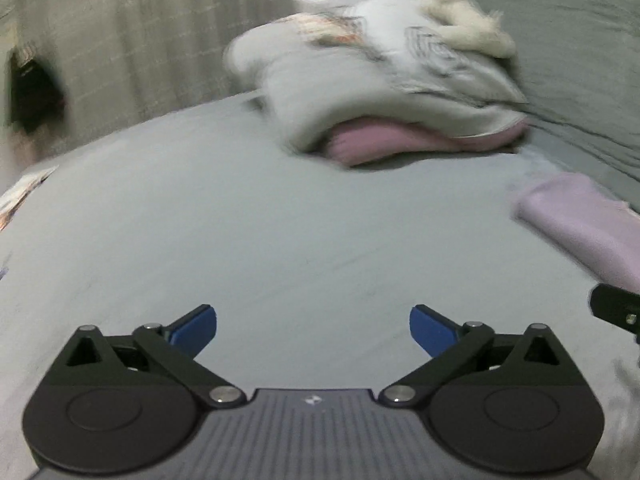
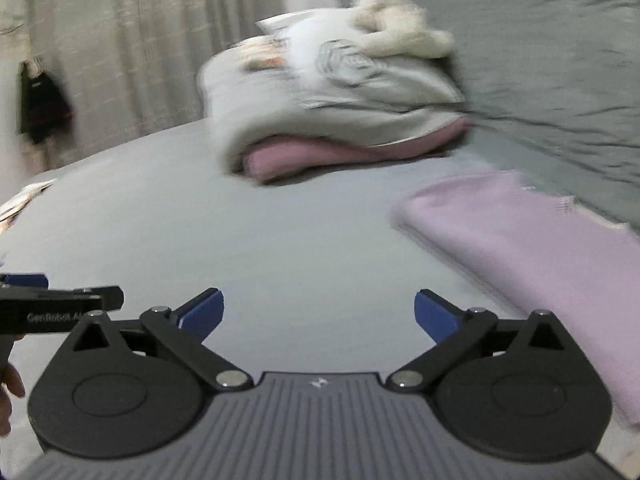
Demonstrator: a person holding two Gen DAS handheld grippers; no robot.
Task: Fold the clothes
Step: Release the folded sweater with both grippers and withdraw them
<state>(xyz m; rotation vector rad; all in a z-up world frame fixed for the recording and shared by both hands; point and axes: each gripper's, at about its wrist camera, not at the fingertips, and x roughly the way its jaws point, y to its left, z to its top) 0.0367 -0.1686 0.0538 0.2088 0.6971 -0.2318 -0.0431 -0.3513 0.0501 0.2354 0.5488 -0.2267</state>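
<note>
A folded lilac garment (image 2: 532, 256) lies flat on the grey bed sheet (image 2: 280, 240), to the right of my right gripper (image 2: 319, 316); its near edge also shows at the right in the left wrist view as the lilac garment (image 1: 580, 220). Further back sits a stack of clothes: a pale grey printed garment (image 2: 340, 100) over a pink one (image 2: 340, 156), seen too as the stack (image 1: 380, 92). My left gripper (image 1: 313, 332) hovers over bare sheet (image 1: 260, 240). Both grippers stand wide open with nothing between the blue pads. Both views are motion-blurred.
A cream fluffy item (image 2: 396, 24) rests on top of the stack, against a dark grey duvet (image 2: 560, 60) at the right. Curtains (image 2: 140, 40) hang behind the bed. A dark garment (image 2: 42, 100) hangs at the far left. A hand (image 2: 10, 392) holds the other gripper's handle.
</note>
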